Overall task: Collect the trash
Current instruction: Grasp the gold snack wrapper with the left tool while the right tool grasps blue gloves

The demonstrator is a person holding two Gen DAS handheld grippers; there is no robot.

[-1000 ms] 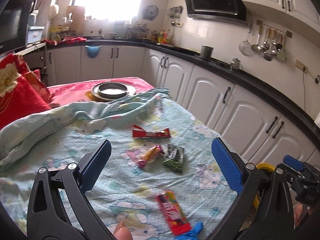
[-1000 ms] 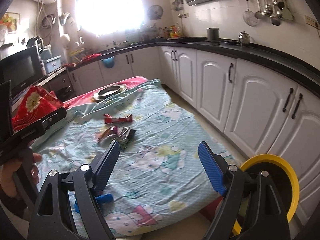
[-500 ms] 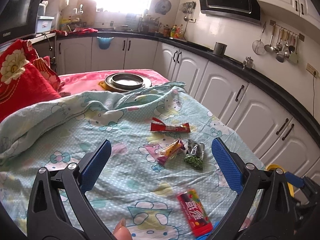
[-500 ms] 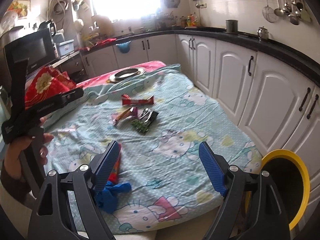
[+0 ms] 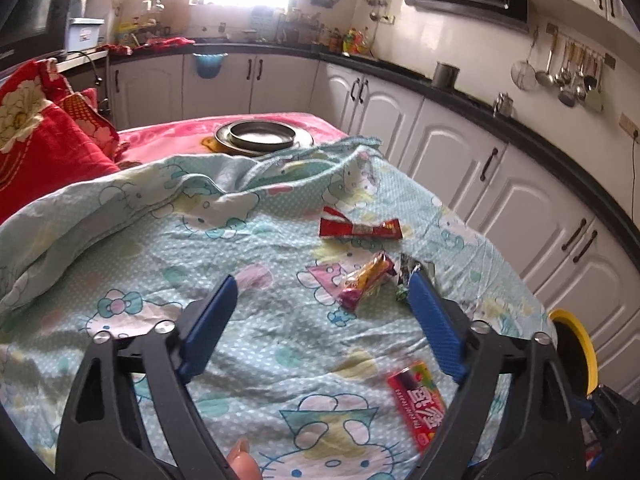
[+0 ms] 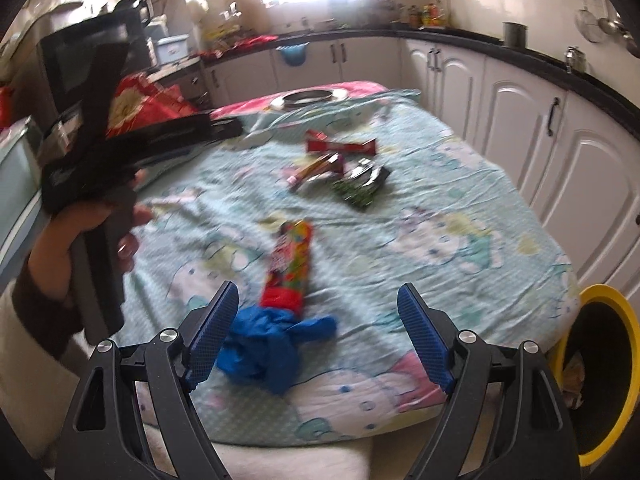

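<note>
Green wrapper [image 5: 404, 276] half hidden by closing, empty left gripper [image 5: 320, 320] | right gripper [image 6: 318, 332] wide, empty

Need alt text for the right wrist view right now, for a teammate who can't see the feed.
The right gripper, jaws open and empty, hangs over the near edge of a cartoon-print sheet, just above a crumpled blue wrapper and a colourful candy pack. Three more wrappers lie farther back; a yellow-rimmed bin stands at right.

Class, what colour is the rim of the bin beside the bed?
Yellow: the bin has a yellow rim and dark inside, clearest in the right wrist view.
</note>
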